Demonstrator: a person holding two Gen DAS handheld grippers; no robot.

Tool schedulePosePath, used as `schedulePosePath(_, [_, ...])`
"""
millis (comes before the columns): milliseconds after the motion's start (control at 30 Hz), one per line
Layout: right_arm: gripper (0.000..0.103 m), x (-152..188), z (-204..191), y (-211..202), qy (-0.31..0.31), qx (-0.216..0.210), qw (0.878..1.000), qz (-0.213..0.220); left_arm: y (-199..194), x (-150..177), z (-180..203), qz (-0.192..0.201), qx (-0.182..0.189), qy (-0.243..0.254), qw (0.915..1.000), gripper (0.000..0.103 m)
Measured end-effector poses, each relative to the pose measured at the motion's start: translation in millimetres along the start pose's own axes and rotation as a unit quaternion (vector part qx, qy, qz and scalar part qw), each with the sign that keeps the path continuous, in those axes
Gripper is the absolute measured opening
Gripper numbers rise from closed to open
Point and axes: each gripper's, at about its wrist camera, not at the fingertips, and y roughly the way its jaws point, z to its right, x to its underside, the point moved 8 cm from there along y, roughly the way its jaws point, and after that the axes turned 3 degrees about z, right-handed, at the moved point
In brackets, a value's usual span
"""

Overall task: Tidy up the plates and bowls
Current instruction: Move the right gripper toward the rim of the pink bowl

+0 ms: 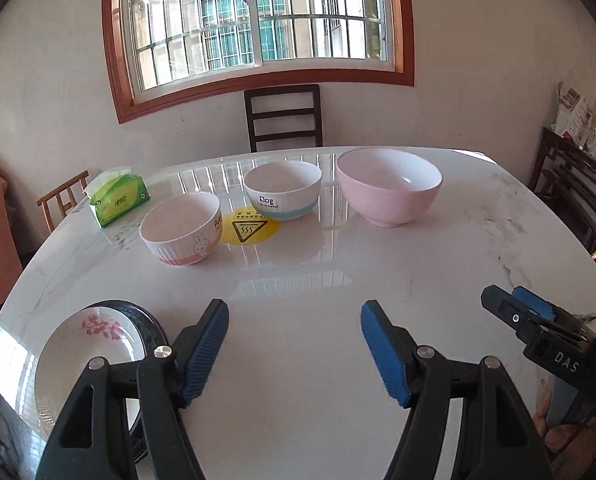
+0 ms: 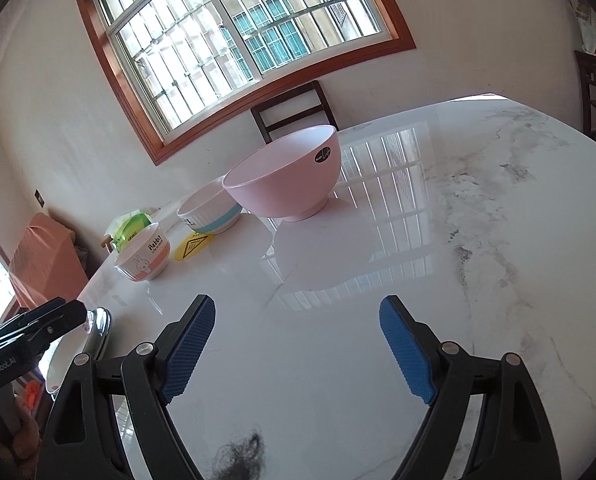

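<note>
Three bowls stand in a row across the white marble table [image 1: 298, 360]: a rabbit bowl [image 1: 181, 229] with a pink band, a "Dog" bowl [image 1: 283, 190] with a teal band, and a large pink bowl [image 1: 389, 186]. A white plate with a pink flower [image 1: 86, 352] lies on a dark plate at the near left. My left gripper [image 1: 294, 316] is open over bare table, right of the plates. My right gripper [image 2: 297, 312] is open and empty, with the pink bowl [image 2: 286, 176] well beyond it. The right gripper's tip [image 1: 514, 312] shows at the left view's right edge.
A yellow warning sticker [image 1: 249, 229] lies between the rabbit and Dog bowls. A green tissue pack [image 1: 118, 198] sits at the far left edge. A dark chair [image 1: 284, 117] stands behind the table under the window. A dark tuft [image 2: 240, 456] lies near the front edge.
</note>
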Motion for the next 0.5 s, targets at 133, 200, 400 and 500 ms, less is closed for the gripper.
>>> schedulePosePath(133, [0.087,0.7,0.1,-1.8,0.007,-0.012,1.000,-0.001,18.5,-8.9,12.8,-0.026,0.017,-0.007,0.9995,0.070])
schedulePosePath(200, [0.087,-0.1,0.7,-4.4,0.012,-0.015,1.000,0.002,26.7,-15.2,20.9,-0.036,0.043,-0.011,0.9984,0.070])
schedulePosePath(400, [0.086,-25.3,2.4,-7.1,-0.035,0.001,0.999,-0.007,57.3,-51.0,32.3,-0.084,0.130,-0.069,0.9856,0.070])
schedulePosePath(500, [0.086,-61.1,9.6,-3.4,-0.032,-0.016,0.999,-0.027,83.1,-71.3,33.7,-0.117,0.148,-0.094,0.9774,0.070])
